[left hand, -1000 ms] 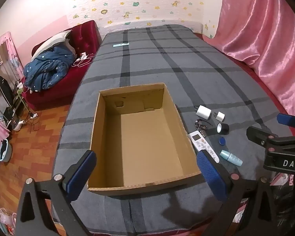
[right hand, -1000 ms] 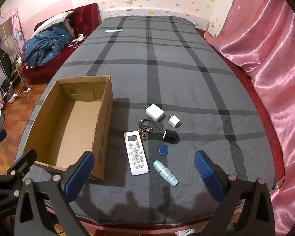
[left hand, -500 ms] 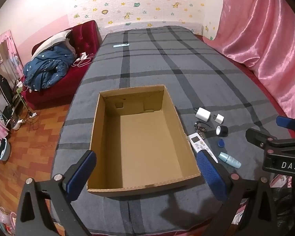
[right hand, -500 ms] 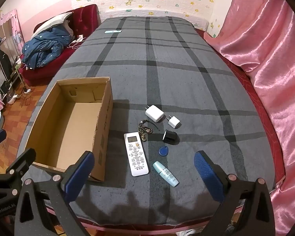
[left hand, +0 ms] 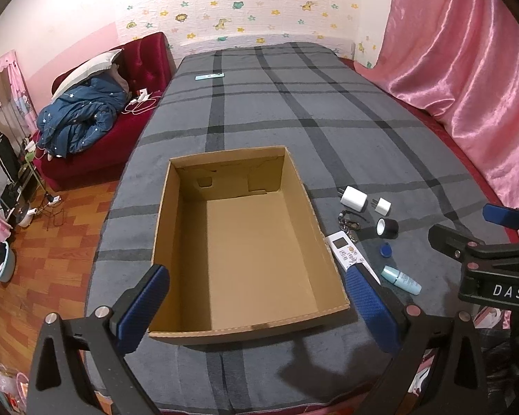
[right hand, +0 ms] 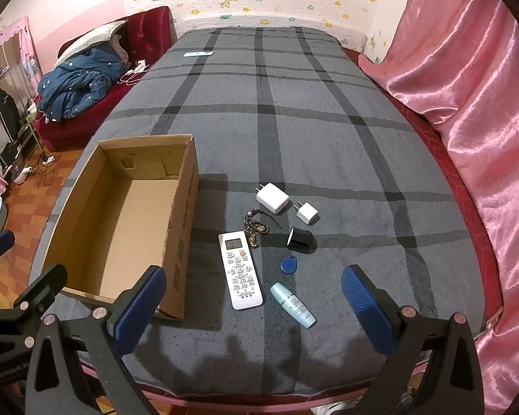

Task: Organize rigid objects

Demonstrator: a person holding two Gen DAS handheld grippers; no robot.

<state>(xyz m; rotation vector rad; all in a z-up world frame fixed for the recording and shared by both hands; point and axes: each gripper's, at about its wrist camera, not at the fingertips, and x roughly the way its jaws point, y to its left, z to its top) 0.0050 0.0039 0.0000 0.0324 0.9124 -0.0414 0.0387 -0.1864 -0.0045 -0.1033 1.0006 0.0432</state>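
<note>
Below right tool (right hand: 249,297) — remote (right hand: 240,269), bottle (right hand: 292,304), tool wide apart.

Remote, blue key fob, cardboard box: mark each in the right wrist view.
remote (right hand: 240,271): right wrist view, on the middle of its keypad.
blue key fob (right hand: 288,263): right wrist view, centre of its face.
cardboard box (right hand: 182,228): right wrist view, on its right outer wall.
</note>
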